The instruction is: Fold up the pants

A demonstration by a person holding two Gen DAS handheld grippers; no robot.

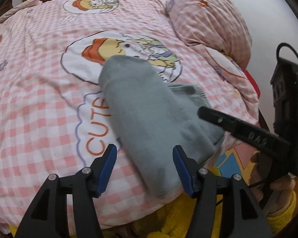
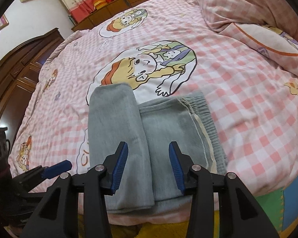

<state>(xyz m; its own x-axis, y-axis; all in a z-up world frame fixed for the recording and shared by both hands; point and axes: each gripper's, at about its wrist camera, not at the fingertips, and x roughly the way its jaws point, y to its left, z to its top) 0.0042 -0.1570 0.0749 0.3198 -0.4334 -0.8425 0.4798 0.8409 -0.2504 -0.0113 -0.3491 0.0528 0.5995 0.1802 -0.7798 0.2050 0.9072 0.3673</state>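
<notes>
Both grippers, left gripper (image 1: 145,171) & right gripper (image 2: 148,169), hang w/ jaws released over soft, limp grey pants (image 2: 129,138) folded on bed (image 2: 248,83) just ahead; best pinched at edges.

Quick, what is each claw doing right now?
Left gripper: open, holding nothing, above the grey pants.
Right gripper: open, holding nothing, above the pants.

Grey-green pants (image 2: 119,138) lie on a pink-and-white checked bedsheet (image 2: 238,83).
</notes>
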